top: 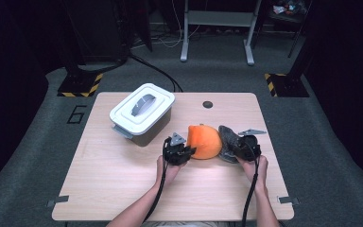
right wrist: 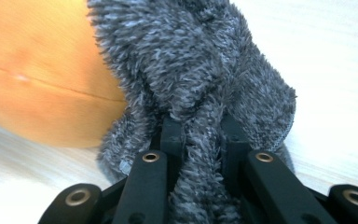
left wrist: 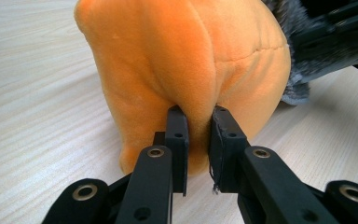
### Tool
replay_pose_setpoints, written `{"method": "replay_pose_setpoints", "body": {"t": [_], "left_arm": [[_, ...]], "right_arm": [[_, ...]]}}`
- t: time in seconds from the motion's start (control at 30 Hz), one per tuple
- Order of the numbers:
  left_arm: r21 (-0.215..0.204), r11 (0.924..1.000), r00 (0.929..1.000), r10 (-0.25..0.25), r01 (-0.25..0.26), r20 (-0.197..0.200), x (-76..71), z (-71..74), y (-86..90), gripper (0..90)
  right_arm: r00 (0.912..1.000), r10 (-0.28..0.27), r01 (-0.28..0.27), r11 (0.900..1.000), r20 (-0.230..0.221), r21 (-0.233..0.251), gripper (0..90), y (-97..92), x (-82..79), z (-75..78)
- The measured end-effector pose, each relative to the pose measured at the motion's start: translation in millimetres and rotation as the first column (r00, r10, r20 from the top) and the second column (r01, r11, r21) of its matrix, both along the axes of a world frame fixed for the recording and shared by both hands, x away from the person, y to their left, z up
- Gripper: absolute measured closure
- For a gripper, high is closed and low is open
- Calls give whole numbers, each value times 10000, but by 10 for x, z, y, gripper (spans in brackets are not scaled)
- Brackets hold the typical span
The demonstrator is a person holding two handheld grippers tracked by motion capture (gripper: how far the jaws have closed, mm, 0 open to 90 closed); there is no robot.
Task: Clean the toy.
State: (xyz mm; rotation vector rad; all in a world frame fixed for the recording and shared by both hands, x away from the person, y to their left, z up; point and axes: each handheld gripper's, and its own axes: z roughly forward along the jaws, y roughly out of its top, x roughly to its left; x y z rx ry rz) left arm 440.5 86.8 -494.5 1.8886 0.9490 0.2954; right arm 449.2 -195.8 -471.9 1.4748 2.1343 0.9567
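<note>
An orange plush toy (top: 203, 141) stands in the middle of the wooden table (top: 104, 189), with a grey fuzzy fabric piece (top: 228, 138) against its right side. My left gripper (top: 182, 152) is shut on a fold of the orange plush (left wrist: 186, 70); its jaws pinch the fold low on the toy's near side (left wrist: 199, 135). My right gripper (top: 244, 147) is shut on the grey fuzzy fabric (right wrist: 191, 74), a strand of which is squeezed between the jaws (right wrist: 200, 140). In the right gripper view the orange plush (right wrist: 37, 70) lies behind the fabric at the left.
A white lidded box (top: 142, 112) with a grey handle stands at the back left of the table. A small dark round hole (top: 208, 104) sits near the far edge. Metal stand legs (top: 217, 33) and cables are on the floor beyond.
</note>
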Motion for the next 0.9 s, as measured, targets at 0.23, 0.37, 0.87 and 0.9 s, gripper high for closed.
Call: {"method": "replay_pose_setpoints", "body": {"t": [0.23,0.37,0.87,0.9], "left_arm": [[58,10000,10000,-34,34,53,4,0,-5,791],[48,10000,10000,-16,15,75,8,-6,-5,792],[71,10000,9998,-5,4,194,-10,-14,-9,793],[85,10000,9998,-17,15,200,-11,-12,-11,793]], "right_arm": [[9969,319,-342,9990,715,305,760,-6,-156,266],[9919,678,-719,9968,1078,345,760,79,-202,390],[9659,2146,-2151,9765,1446,-120,759,728,-167,666],[9645,2239,-2242,9744,1404,-134,759,793,-163,671]]}}
